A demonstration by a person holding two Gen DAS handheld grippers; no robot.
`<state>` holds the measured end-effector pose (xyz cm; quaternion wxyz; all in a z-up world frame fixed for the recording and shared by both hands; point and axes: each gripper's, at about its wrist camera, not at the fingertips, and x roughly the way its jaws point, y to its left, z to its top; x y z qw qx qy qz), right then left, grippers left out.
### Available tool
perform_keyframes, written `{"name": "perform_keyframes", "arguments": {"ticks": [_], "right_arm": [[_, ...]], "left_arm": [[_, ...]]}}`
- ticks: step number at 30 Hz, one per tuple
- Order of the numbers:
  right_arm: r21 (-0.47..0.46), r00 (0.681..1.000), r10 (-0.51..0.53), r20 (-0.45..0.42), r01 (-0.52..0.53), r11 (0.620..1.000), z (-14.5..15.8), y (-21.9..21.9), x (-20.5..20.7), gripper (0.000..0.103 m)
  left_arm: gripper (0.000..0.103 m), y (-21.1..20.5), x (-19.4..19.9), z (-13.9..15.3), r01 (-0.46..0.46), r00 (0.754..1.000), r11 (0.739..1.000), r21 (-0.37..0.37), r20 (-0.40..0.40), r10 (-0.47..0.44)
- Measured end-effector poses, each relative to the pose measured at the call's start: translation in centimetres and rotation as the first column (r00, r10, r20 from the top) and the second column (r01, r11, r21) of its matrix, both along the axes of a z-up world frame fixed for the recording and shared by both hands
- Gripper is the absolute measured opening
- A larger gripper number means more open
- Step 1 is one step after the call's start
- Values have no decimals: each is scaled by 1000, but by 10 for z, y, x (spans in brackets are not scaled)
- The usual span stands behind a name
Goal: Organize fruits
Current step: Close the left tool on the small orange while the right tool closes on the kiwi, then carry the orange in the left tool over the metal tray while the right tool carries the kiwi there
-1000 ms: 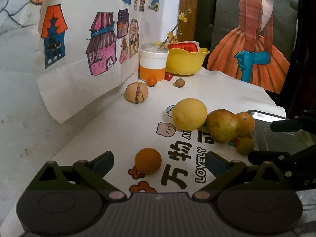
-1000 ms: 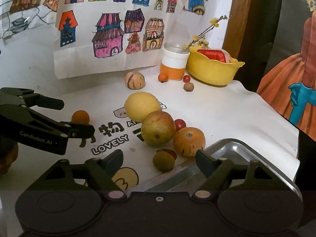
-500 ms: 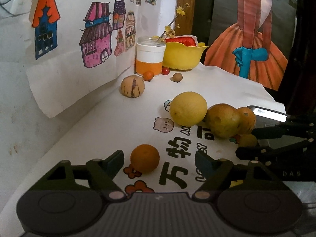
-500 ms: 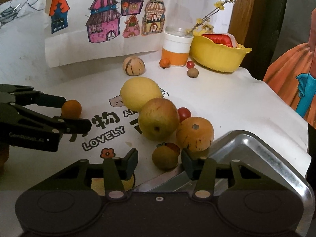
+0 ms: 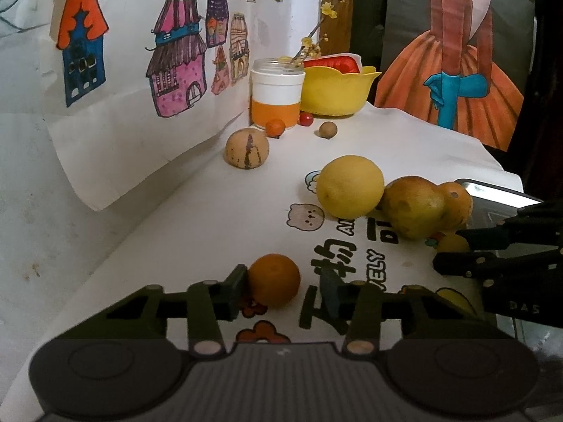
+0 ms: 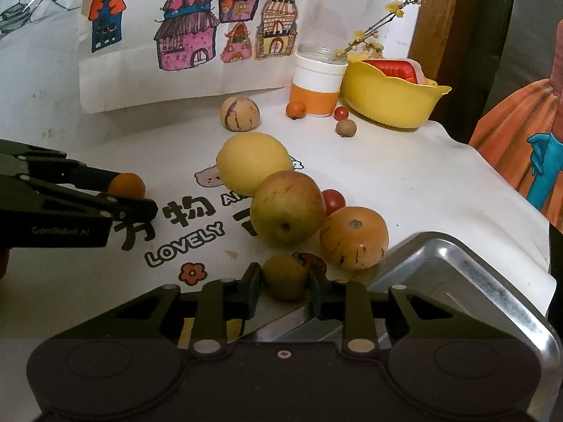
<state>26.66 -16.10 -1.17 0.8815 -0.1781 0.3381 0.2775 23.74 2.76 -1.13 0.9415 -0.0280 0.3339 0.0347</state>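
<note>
Both pairs of fingers have narrowed since a second ago, when they stood wide over the printed cloth. My left gripper (image 5: pixel 281 290) now brackets the small orange (image 5: pixel 273 280): one finger (image 5: pixel 235 292) touches its side while the other sits just clear, so the grip is not quite made. My right gripper (image 6: pixel 284 288) has drawn in further, its fingers pressing both sides of the small greenish-brown fruit (image 6: pixel 284 276), which I judge to be held though not yet lifted.

That fruit rests on the table beside the near corner of the steel tray (image 6: pixel 468 274). The orange lies well away from the tray, on the far side of the cloth's black lettering. Beyond the tray, a lemon (image 6: pixel 252 162), a russet pear-like fruit (image 6: pixel 288 207), a cherry tomato (image 6: pixel 333 201) and a speckled orange fruit (image 6: pixel 353 237) huddle in a touching cluster. Farther still, a striped round fruit (image 6: pixel 239 113) and three tiny ones lie near the yellow bowl (image 6: pixel 390 103) and a white-and-orange jar (image 6: pixel 316 86).

The tray looks empty from what I can see, so the sorting has barely begun. With both fingers closing at once, two fruits look set to go to the tray next.
</note>
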Motion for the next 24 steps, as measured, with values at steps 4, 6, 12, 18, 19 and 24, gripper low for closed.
{"name": "perform_keyframes", "arguments": {"ticks": [4, 6, 12, 18, 19, 24], "right_arm": [[5, 1000, 7, -5, -7, 1000, 1, 0, -2, 31], [11, 1000, 12, -11, -12, 1000, 1, 0, -4, 31], [29, 999, 33, -16, -33, 999, 5, -1, -15, 31], [56, 999, 41, -1, -41, 998, 11, -6, -33, 31], [61, 999, 40, 4, -40, 997, 13, -7, -37, 31], [79, 999, 25, 30, -27, 996, 23, -19, -57, 31]], "left_arm": [[35, 1, 0, 1, -14, 1000, 1000, 3, -2, 14], [35, 0, -1, 1, -15, 1000, 1000, 4, -1, 15], [34, -4, -7, 2, -7, 1000, 1000, -9, -6, 7], [34, -15, -15, 3, 20, 1000, 1000, -17, -15, -20], [34, -17, -16, 4, 26, 1000, 999, -19, -15, -26], [34, -32, -24, 8, 65, 998, 997, -31, -5, -65]]}}
